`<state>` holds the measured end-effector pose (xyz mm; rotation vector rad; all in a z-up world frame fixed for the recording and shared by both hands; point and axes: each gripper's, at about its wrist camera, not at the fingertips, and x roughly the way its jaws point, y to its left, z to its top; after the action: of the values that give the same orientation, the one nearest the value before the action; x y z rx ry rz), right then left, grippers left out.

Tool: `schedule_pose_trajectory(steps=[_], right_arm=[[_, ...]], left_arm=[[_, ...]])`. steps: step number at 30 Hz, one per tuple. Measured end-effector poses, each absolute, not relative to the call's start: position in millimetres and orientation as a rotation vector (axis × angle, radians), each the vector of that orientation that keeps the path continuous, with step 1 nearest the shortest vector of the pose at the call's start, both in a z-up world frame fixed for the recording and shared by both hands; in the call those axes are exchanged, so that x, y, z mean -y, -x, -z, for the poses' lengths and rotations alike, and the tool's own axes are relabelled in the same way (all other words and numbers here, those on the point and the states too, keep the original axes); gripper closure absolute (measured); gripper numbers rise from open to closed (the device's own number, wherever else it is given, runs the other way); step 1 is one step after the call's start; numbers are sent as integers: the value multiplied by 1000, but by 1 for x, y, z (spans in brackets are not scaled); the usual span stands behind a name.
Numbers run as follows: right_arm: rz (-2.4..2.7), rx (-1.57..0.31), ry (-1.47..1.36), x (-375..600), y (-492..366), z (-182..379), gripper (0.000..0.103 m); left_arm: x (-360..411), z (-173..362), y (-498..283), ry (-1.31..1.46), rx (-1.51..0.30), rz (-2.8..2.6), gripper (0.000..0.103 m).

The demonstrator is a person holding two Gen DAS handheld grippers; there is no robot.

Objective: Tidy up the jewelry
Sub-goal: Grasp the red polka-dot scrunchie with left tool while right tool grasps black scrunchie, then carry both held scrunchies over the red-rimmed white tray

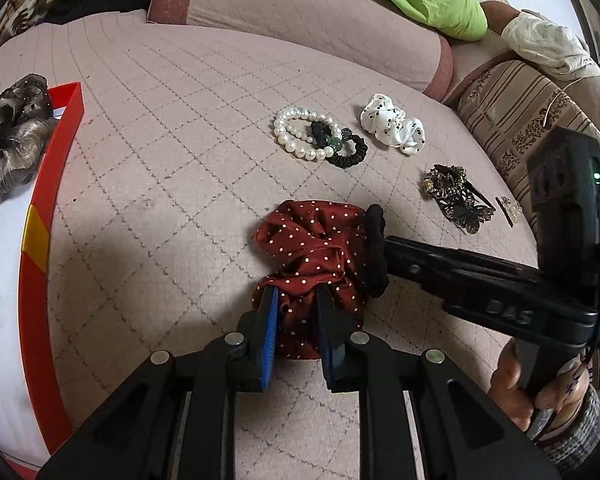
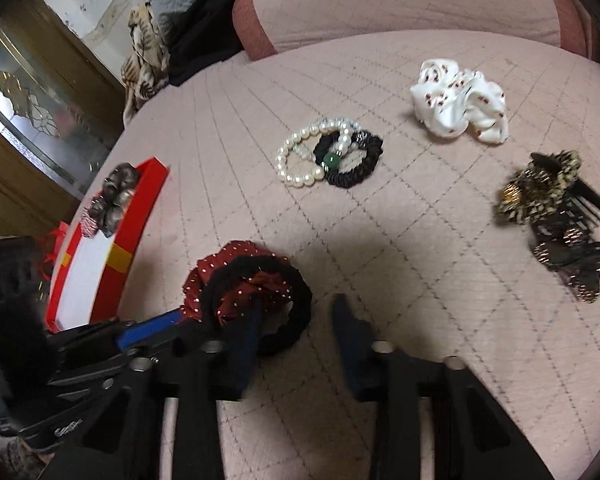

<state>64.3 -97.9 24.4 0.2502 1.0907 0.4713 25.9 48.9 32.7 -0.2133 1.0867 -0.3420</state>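
A: What worries you here?

B: Two tools on one tangle. The left gripper [image 1: 296, 308] has its blue-padded jaws pinched on the dark red, white-dotted fabric scrunchie [image 1: 316, 248], which lies on the pink quilted bed cover [image 1: 172, 152] — and a black ribbed fabric hair tie [image 2: 260, 280] is draped over that scrunchie. The right gripper [image 2: 296, 320] is coming at the black tie. If both pull at once, the two pieces could drag each other, or the tie could slip off and drop short of the red-rimmed shallow box [image 1: 66, 120].

A: Is the right one holding anything?

B: Not that I can see. In its own view the jaws stand apart, one finger poking into the tie's loop, the other on bare quilt; the pads press on nothing. That view is blurred, so contact is hard to judge.

A: And the poses?

B: Both tools tilt steeply down toward the bed. The right one reaches in from the side, its tip at the scrunchie's edge, a hand [image 1: 540, 384] wrapped round its handle.

A: The rest?

B: A white pearl bead bracelet [image 1: 300, 132], a white spotted satin scrunchie [image 1: 394, 122] and a gold-and-black butterfly hair clip [image 1: 460, 196] lie well apart, untouched — a grey satin scrunchie [image 1: 8, 144] is already in the box.
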Motion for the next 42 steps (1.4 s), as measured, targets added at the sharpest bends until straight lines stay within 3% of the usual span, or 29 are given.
schedule_pose_trajectory(steps=[1,2,5,25,42], right_arm=[[-462,-1088,-248,98,-65,-24,88],[-457,-1089,-253,100,-65,-25,92],[-440,-1084,-264,107,-62,-28,92],[-354,-986,-252,127,-8,-84,93],[-396,-951,-192,90,23,-116,92]], left_arm=[[-49,-33,-26,211,-1084,340,86],[-47,-34,-25,205,-1082,335,86],[-45,-37,-25,202,-1079,333,95],[-40,-106,24,41,-901,268,95],[-86,-141,65,21,-790,103,95]])
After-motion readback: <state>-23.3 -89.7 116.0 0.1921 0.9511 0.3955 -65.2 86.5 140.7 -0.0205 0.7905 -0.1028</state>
